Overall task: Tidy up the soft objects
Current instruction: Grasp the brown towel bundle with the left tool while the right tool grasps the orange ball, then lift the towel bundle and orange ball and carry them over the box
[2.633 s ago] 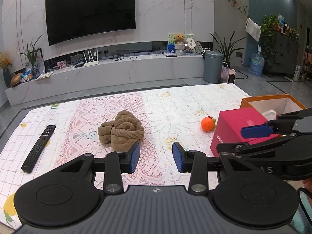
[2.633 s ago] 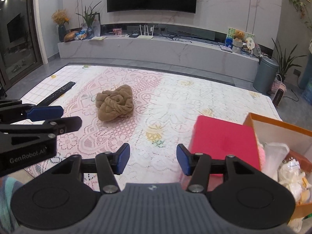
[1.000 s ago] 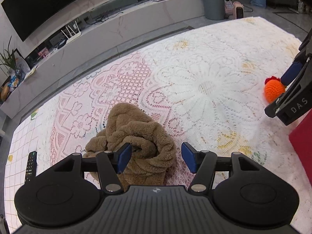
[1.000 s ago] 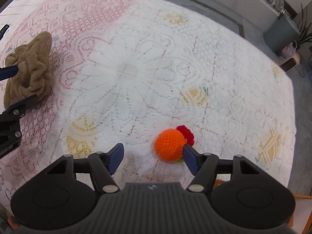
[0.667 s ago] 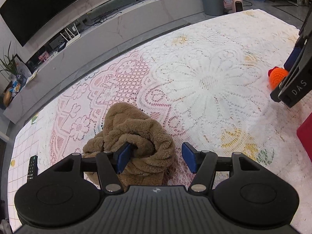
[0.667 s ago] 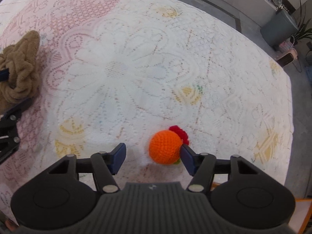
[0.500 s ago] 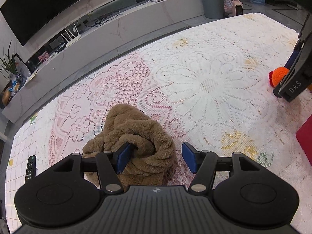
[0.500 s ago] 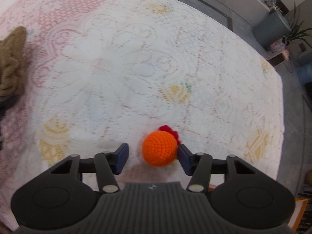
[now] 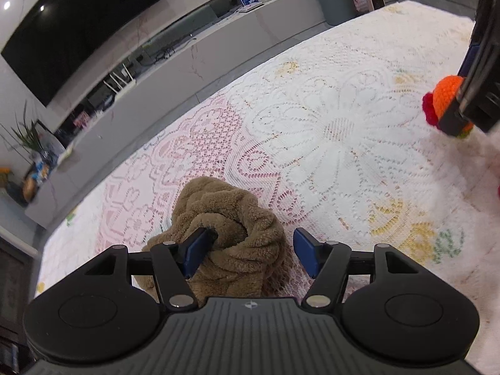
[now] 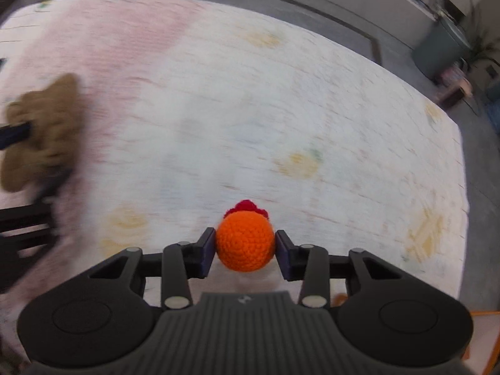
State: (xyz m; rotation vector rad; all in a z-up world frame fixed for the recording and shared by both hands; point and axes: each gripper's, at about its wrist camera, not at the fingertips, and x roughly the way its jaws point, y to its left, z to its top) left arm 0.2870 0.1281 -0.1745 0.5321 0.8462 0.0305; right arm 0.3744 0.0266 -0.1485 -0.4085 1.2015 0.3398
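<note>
Jaws closing, the right gripper (image 10: pixel 245 251) clamps the orange ball (image 10: pixel 244 241), both pads touching its sides above the lace cloth (image 10: pixel 250 100). The left gripper (image 9: pixel 248 250) is opening, jaws wide around the brown towel (image 9: pixel 231 237), its left pad tucked into a fold. Only the left view shows the television (image 9: pixel 75 28).
</note>
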